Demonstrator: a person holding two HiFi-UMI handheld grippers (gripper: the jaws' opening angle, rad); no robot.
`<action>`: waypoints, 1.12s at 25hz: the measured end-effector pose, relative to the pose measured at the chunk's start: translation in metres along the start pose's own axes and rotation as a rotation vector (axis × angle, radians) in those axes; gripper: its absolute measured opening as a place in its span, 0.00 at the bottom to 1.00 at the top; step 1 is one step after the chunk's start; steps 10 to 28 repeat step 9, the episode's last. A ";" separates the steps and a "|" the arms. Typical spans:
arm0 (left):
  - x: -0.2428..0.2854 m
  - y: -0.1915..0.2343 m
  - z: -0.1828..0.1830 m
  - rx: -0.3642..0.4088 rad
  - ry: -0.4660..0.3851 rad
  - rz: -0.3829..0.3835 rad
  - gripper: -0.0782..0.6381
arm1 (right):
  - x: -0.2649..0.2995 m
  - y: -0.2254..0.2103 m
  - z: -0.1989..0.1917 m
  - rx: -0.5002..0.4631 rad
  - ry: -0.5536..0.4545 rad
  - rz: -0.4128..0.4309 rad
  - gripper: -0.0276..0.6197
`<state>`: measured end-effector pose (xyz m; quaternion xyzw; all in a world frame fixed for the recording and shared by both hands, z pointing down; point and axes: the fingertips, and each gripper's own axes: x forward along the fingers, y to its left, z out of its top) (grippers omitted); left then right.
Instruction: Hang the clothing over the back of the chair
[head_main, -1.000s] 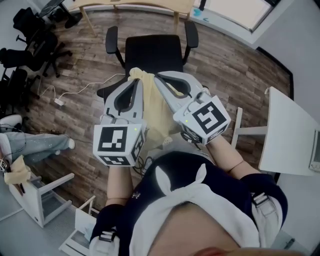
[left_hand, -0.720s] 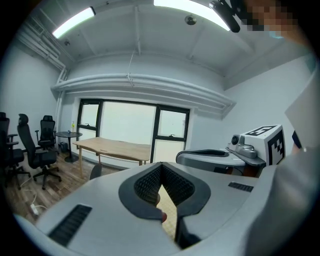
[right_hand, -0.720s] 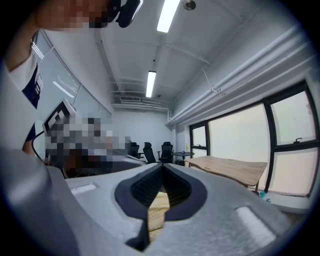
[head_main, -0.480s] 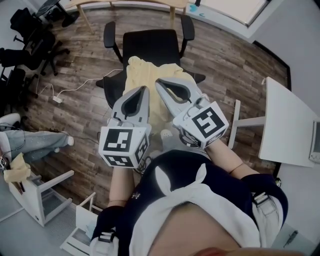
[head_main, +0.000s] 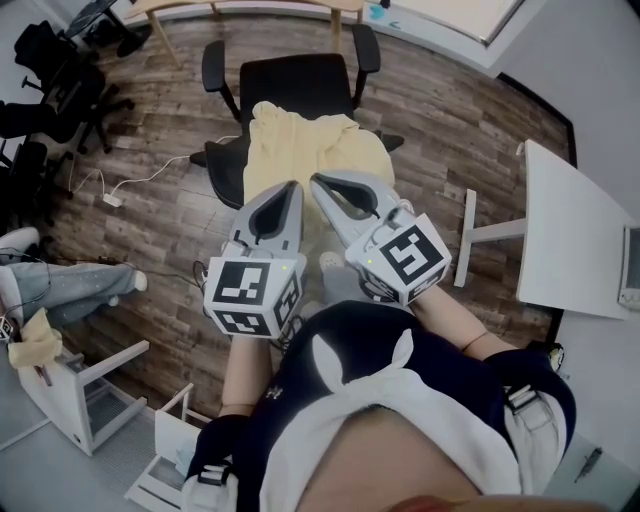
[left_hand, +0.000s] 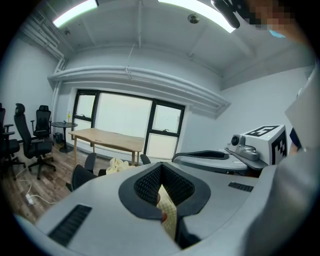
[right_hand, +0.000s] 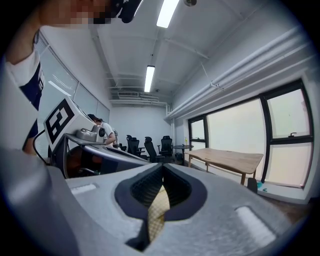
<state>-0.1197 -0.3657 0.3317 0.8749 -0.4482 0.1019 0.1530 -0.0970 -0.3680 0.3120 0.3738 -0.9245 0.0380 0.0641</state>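
The left gripper and right gripper are each clamping the soft, light yellow clothing, probably along its near edge, as it is draping limply across the chair.

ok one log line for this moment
left gripper: shut on pale yellow fabric garment | right gripper: shut on garment | garment: draped over black office chair

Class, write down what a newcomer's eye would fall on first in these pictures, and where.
The pale yellow garment stands out, spread over the black office chair at the upper middle of the head view. Just below it, the left tool and right tool, each with a marker cube, are shut on its cloth.
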 end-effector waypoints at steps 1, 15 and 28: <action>-0.002 -0.001 -0.004 -0.004 0.005 -0.003 0.12 | -0.001 0.004 -0.004 0.003 0.003 0.007 0.04; -0.014 -0.009 -0.030 -0.050 0.051 -0.005 0.12 | -0.014 0.018 -0.030 0.013 0.073 0.019 0.04; -0.014 -0.009 -0.030 -0.050 0.051 -0.005 0.12 | -0.014 0.018 -0.030 0.013 0.073 0.019 0.04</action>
